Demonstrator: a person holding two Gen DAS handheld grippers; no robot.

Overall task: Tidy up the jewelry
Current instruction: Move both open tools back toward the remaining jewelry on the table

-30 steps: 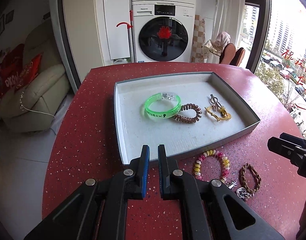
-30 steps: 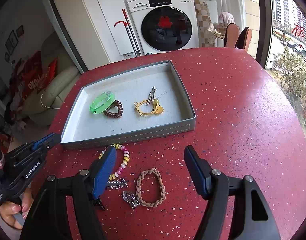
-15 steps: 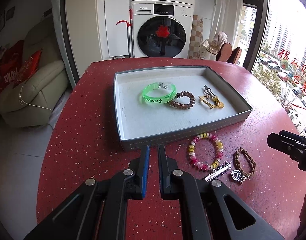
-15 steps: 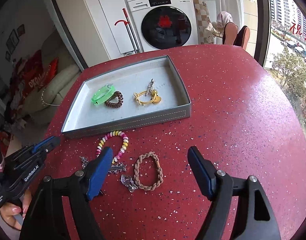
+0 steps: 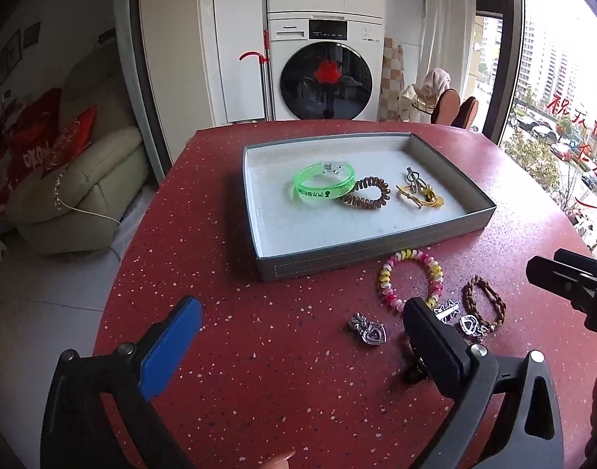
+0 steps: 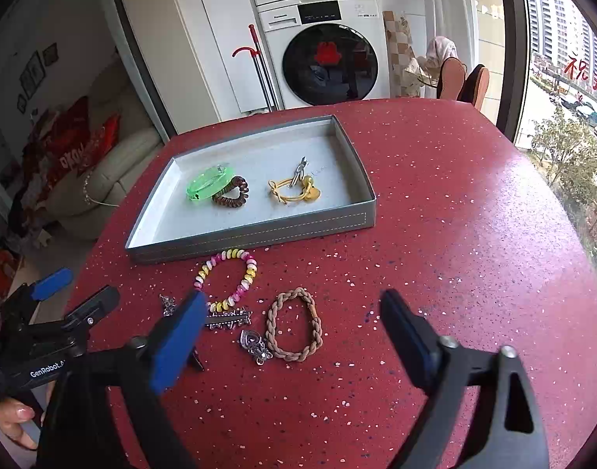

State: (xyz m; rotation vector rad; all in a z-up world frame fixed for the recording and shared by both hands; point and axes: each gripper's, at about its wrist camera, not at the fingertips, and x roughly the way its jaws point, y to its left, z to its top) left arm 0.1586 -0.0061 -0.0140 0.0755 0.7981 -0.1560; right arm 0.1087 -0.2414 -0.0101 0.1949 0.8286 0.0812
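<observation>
1. The red speckled table (image 5: 259,371) filled most of what I saw through both wrist cameras, with a white washing machine (image 5: 325,74) behind its far edge and a cream sofa (image 5: 83,191) off to the left.
2. The grey tray (image 6: 255,230) sat on the far half of the table, its near wall just beyond the loose jewelry.
3. My left gripper (image 5: 304,324) hovered over bare tabletop in front of the tray's near left corner. Its jaws had just been opening and stood spread wide, with nothing clamped; a small heart-shaped silver charm (image 5: 370,330) lay on the table between the fingers, untouched.
4. My right gripper (image 6: 290,312) hung above the loose pieces, its jaws likewise just opened out wide and gripping nothing. The braided brown bracelet (image 6: 294,324) lay flat on the table between its fingers, apart from both pads.
5. Inside the tray, a translucent green bangle (image 5: 325,183) leaned against a brown spiral hair tie (image 5: 367,195); to their right lay a yellow cord piece (image 5: 419,197) with a silver clip (image 5: 413,178) touching it.
6. On the table just outside the tray's near wall lay a pink-and-yellow beaded bracelet (image 6: 228,279), with a silver bar clip (image 6: 228,318) at its near edge.
7. Another silver charm (image 6: 255,344) sat touching the braided bracelet's left side.
</observation>
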